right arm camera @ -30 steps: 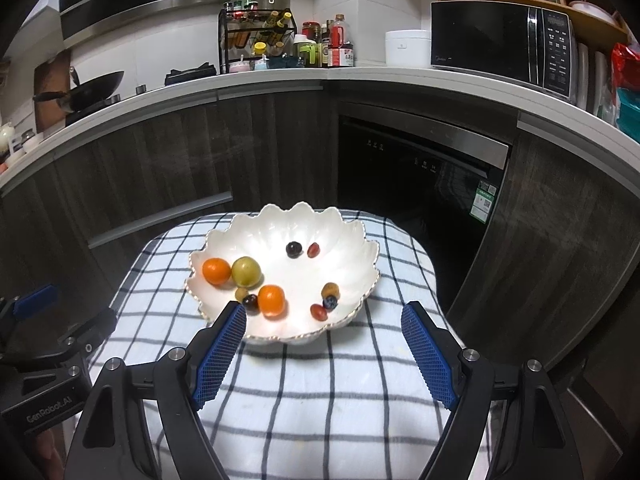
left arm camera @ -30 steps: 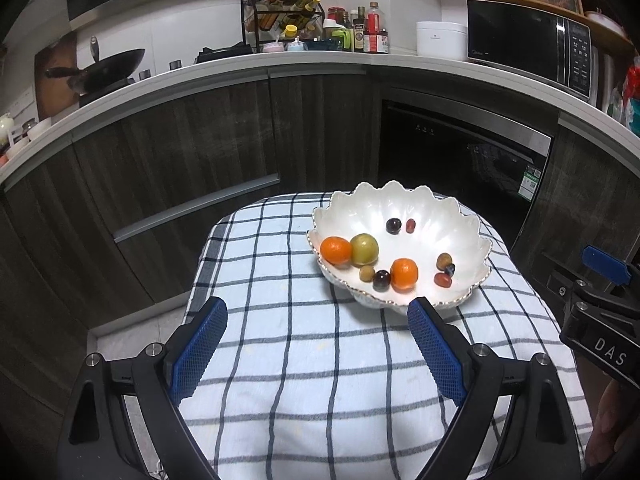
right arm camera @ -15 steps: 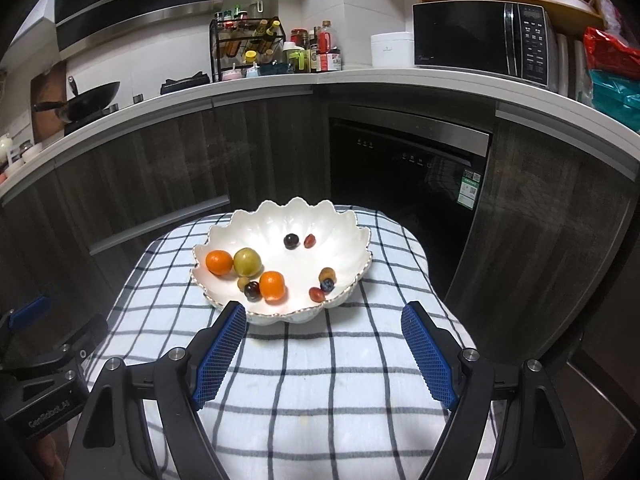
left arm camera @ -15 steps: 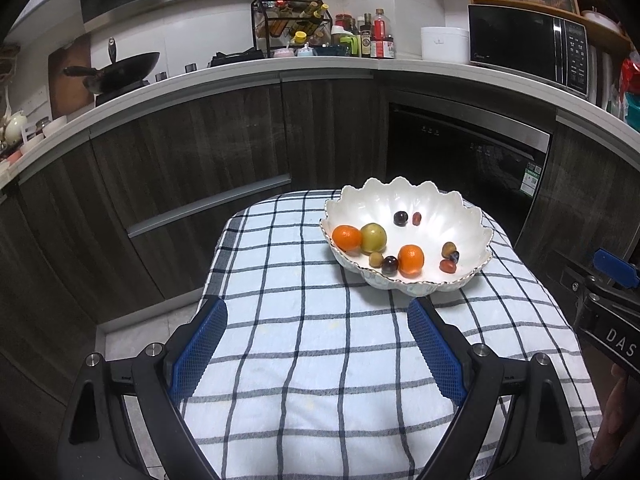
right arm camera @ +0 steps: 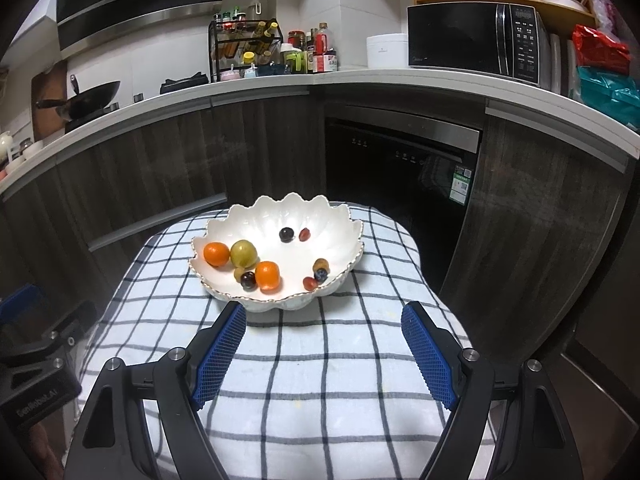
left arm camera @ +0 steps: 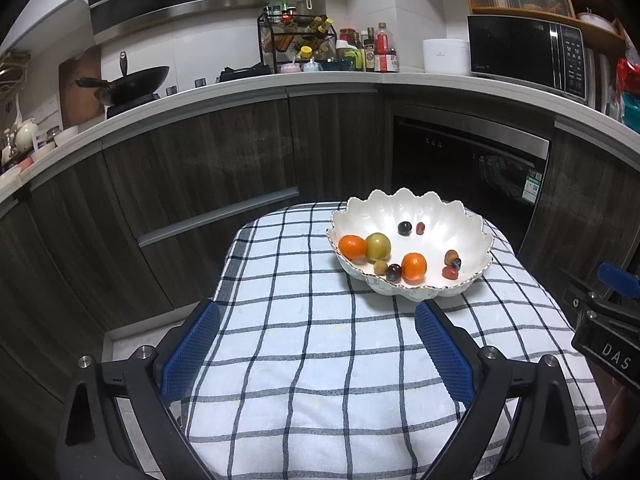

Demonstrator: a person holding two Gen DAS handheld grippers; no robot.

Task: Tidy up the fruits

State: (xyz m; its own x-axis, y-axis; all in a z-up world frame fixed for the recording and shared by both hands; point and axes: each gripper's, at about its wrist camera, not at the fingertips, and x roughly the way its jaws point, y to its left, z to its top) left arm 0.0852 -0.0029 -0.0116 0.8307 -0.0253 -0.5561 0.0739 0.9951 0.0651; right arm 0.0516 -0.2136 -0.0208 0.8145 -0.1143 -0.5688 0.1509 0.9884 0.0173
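Both of my tools hang empty over the blue-checked white tablecloth (right arm camera: 320, 380): the left gripper (left arm camera: 316, 344) is opening, the right gripper (right arm camera: 324, 344) stands wide. I've backed away; the scalloped white ceramic bowl (right arm camera: 320, 216) now sits farther off, holding all the assorted small fruits (right arm camera: 267, 274), so sorting looks done.

The left gripper (left arm camera: 316, 344), black-framed with blue pads, tilts downward, its jaws opening and empty. The matching right gripper (right arm camera: 323, 346) tilts likewise, jaws apart, empty.
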